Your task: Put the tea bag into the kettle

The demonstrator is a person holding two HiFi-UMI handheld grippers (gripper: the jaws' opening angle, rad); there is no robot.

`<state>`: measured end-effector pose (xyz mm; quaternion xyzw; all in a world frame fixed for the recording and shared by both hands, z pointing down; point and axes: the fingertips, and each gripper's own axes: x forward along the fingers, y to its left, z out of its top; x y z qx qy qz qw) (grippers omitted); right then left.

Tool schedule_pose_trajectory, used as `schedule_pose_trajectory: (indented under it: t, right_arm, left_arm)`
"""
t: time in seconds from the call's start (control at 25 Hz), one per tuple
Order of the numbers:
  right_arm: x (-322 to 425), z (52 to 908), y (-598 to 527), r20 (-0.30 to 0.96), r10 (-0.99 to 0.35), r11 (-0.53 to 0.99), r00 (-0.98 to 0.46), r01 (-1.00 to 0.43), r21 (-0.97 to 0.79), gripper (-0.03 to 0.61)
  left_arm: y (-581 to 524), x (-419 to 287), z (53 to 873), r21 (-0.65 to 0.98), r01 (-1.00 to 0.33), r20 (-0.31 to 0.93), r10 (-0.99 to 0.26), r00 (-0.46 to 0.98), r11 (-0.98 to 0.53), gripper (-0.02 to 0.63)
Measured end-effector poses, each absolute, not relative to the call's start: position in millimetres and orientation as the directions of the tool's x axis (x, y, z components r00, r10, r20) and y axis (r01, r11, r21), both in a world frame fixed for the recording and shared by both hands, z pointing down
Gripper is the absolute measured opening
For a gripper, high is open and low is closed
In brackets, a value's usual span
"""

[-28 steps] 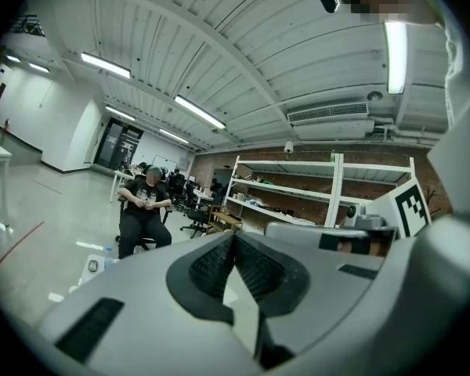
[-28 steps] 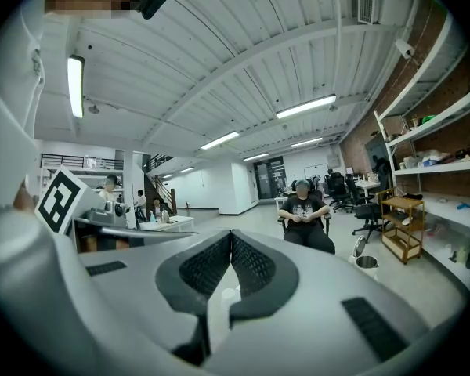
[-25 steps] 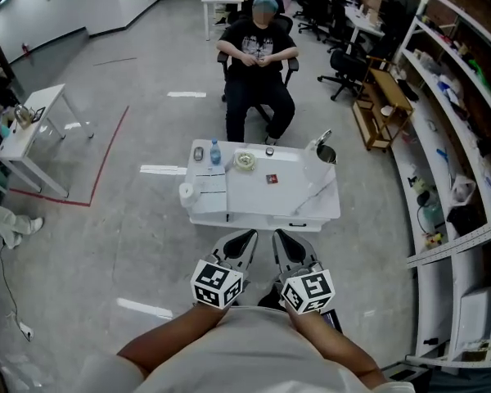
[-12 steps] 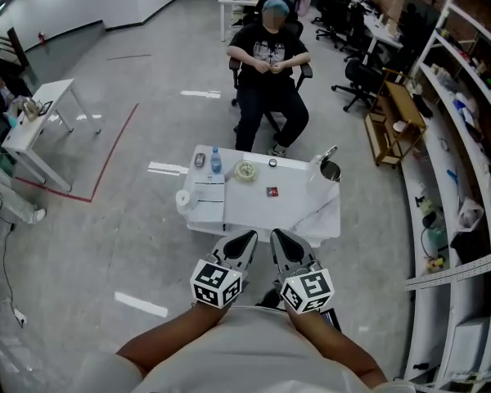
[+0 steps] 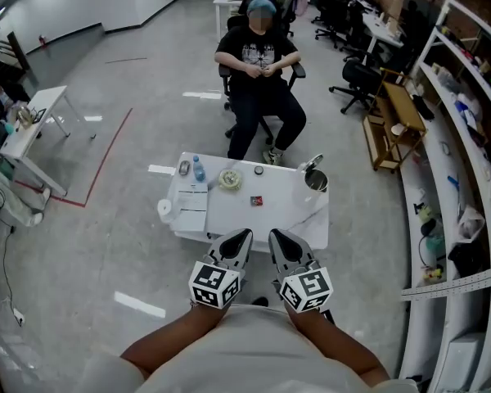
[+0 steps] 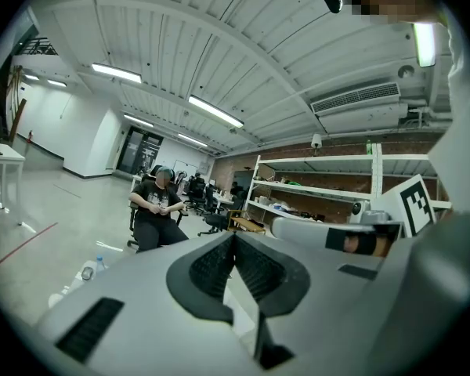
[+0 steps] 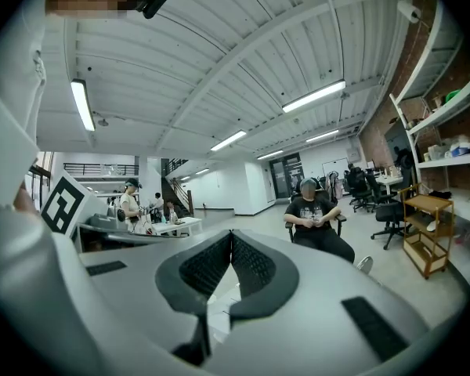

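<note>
Left gripper (image 5: 242, 236) and right gripper (image 5: 272, 236) side by side at near side of table (image 5: 288, 213). Both jaws pressed together, nothing between. Tea bag (image 5: 257, 201) lies mid-table. Kettle (image 5: 314, 179) on table's far right corner, apart from tea bag. Person (image 5: 259, 56) seated beyond table.

No legible text noted. The seated person's shirt print (image 5: 259, 52) and the bottle label (image 5: 200, 173) are too small to read.
</note>
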<state>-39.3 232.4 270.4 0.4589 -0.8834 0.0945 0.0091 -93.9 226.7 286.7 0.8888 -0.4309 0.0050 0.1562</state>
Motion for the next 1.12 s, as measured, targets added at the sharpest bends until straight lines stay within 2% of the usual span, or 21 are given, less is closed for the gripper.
schedule_pose_trajectory:
  t: [0.56,1.12]
  right_arm:
    - [30,279,204,0.087,-0.827,0.527,-0.555,-0.82,-0.223,0.011]
    - [38,285,157,0.115,-0.852,0.486,-0.511,-0.853,-0.19,0.011]
  left_arm:
    - [196,-30,291,0.256,-0.759,0.17,-0.745,0.645,-0.599,0.011]
    - [141,-20,297,0.277,-0.721,0.161,-0.709,0.686,-0.635,0.009]
